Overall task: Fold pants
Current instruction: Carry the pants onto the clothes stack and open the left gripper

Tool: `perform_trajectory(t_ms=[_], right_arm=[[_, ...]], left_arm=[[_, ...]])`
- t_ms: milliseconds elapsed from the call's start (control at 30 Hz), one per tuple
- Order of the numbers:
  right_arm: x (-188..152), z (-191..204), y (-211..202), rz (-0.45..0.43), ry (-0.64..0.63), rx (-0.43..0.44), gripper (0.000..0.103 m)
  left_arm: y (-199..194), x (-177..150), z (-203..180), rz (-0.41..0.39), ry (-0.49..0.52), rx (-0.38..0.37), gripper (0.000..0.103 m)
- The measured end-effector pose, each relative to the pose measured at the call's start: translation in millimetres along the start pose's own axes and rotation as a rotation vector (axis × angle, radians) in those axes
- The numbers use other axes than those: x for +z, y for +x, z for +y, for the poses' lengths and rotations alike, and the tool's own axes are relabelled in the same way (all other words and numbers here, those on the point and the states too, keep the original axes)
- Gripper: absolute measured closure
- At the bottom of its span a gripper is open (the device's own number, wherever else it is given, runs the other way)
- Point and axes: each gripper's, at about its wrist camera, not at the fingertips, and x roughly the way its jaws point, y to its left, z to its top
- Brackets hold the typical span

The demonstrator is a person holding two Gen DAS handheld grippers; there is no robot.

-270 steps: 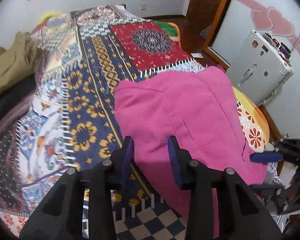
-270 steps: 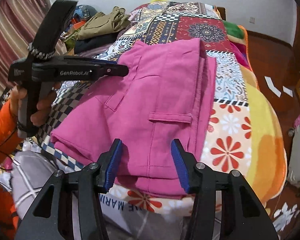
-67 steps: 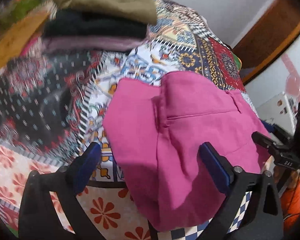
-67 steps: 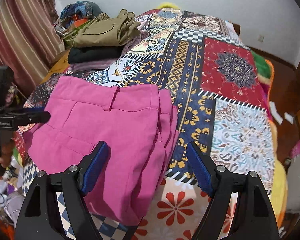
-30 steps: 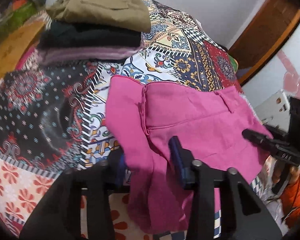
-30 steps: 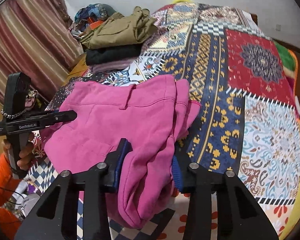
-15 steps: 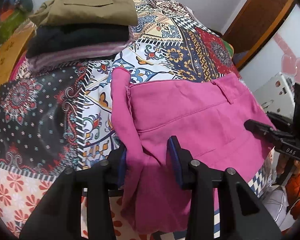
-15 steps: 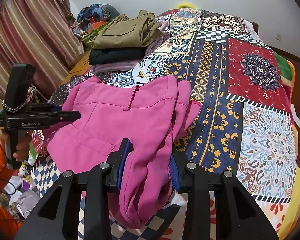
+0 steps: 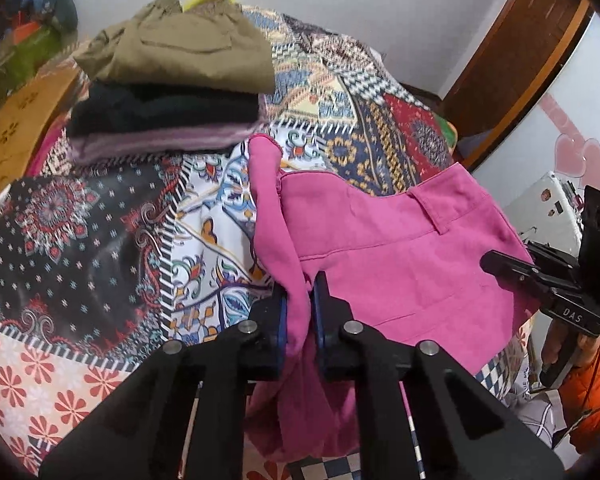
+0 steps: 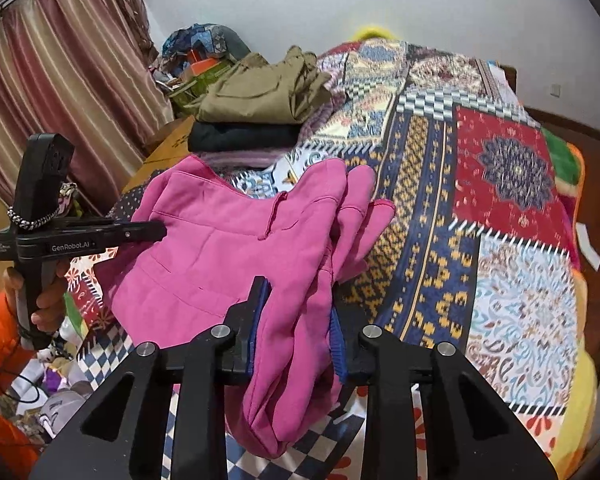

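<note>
Each fisheye looks forward along its own gripper's fingers, low and close over the bed, the fingers filling the bottom centre of the frame. The left wrist view faces across the pink pants (image 9: 380,240) toward the right gripper (image 9: 540,284) at right edge. The right wrist view shares them, with the left gripper (image 10: 140,234) at left and the stacked clothes (image 10: 256,120) at upper centre.

Bed (image 10: 500,216) covered by a patchwork-print blanket (image 9: 100,240): red, navy, white and floral panels. Folded pink pants (image 9: 380,240) lie partly on it at the near edge, bunched at both sides. Farther back, a stack of folded clothes (image 10: 256,120): olive on top, black beneath, mauve lowest.
</note>
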Motion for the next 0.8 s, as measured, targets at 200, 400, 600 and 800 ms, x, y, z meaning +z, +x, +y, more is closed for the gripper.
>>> perform_trajectory(t_ms=[200,400,600,800], right_arm=[[18,9,-7,-0.041,-0.021,0.002,0.082],[45,22,-18,-0.102,-0.061,0.001,0.083],[75,34,-26,-0.173,-0.093,0.009,0.083],[110,47,-33,-0.240,-0.123,0.021,0.083]], left_arm=[[-17,9,-3,-0.045,0.024,0.027,0.093],[-39,24,0,-0.105,0.027,0.045,0.093],[-72,50,9,-0.196,0.018,0.048,0.093],[-102,84,16,-0.283,0.025,0.070,0.093]])
